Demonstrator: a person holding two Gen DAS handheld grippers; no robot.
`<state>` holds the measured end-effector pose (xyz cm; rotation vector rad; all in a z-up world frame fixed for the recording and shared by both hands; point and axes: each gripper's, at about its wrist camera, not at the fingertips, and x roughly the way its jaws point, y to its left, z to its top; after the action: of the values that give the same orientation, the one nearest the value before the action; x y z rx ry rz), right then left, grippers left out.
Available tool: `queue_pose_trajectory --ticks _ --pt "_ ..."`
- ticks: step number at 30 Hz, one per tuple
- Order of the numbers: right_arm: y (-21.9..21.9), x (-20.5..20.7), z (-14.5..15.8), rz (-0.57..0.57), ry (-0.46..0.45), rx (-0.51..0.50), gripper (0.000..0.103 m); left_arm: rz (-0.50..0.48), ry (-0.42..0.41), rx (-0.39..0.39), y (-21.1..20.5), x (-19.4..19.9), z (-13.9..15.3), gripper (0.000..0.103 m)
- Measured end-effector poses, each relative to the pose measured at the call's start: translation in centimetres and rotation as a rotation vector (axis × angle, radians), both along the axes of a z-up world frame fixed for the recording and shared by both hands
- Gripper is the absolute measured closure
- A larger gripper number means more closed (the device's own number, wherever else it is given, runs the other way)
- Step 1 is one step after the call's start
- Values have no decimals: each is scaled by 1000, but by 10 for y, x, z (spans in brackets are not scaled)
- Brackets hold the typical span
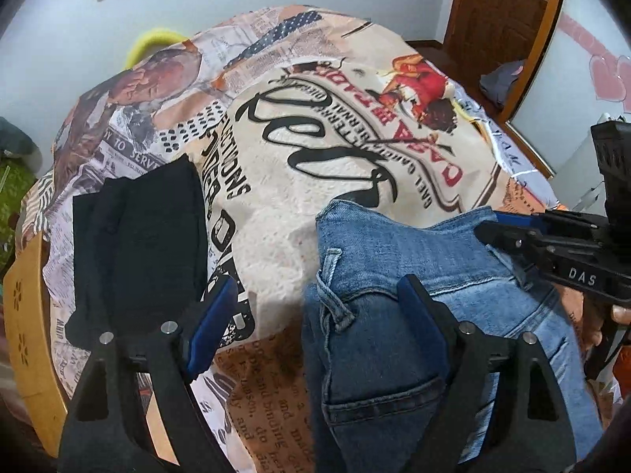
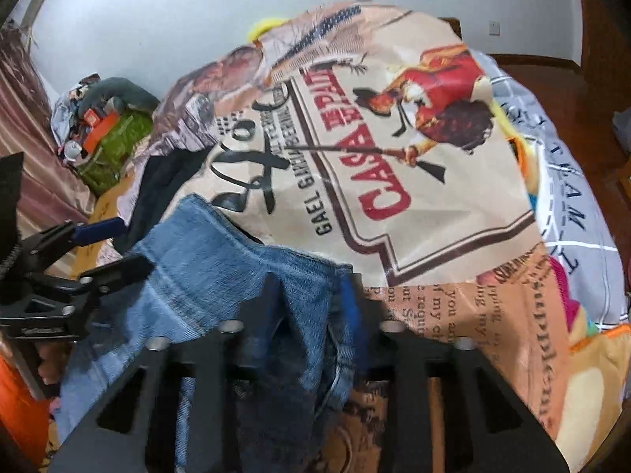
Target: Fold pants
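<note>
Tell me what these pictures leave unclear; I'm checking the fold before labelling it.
- Jeans, left wrist view: lower part cut off by the bottom edge and covered by the left gripper.
- Jeans in the right gripper, right wrist view: blurred, so the layers gripped cannot be counted.
- Black garment: too dark to identify.

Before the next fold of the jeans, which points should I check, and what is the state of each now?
1. Right gripper holds the jeans: ok, denim is pinched between its fingers.
2. Left gripper grips the jeans: not ok, its jaws stand wide open over the waistband.
3. Jeans lie flat: not ok, the fabric is bunched.
4. Bedspread beyond the jeans free for the fold: ok.
5. Black folded garment apart from the jeans: ok.
6. Legs aligned: cannot tell, they are hidden.
</note>
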<state>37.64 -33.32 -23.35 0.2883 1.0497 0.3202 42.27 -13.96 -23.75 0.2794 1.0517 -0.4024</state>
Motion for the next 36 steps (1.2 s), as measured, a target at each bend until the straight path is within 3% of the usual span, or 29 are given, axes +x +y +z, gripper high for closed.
queue_pose_trajectory --ticks 7,12,16,19,23,27,30,33,36 --pt "9 -3 -4 30 -36 -113 86 6 14 -18 6 8 -18 13" --pt "6 -6 8 14 -28 -158 86 21 29 -55 11 8 -14 14" --pt "3 -17 27 13 -29 -173 86 57 13 -47 15 1 3 16" --pt "2 -30 47 25 -72 -181 85 47 -68 -17 13 -14 26 16" --pt "5 -51 71 36 -123 -158 83 19 -147 -41 12 -39 58 16" --pt "10 -74 91 53 -173 -137 73 7 -195 -60 16 -61 81 16" --pt "11 -91 99 42 -197 -119 56 3 -197 -76 23 -74 89 16" --pt "9 -108 102 17 -211 -115 38 16 -152 -112 38 -81 86 12" --pt "8 -121 96 12 -187 -95 30 26 -55 -137 49 -82 73 10"
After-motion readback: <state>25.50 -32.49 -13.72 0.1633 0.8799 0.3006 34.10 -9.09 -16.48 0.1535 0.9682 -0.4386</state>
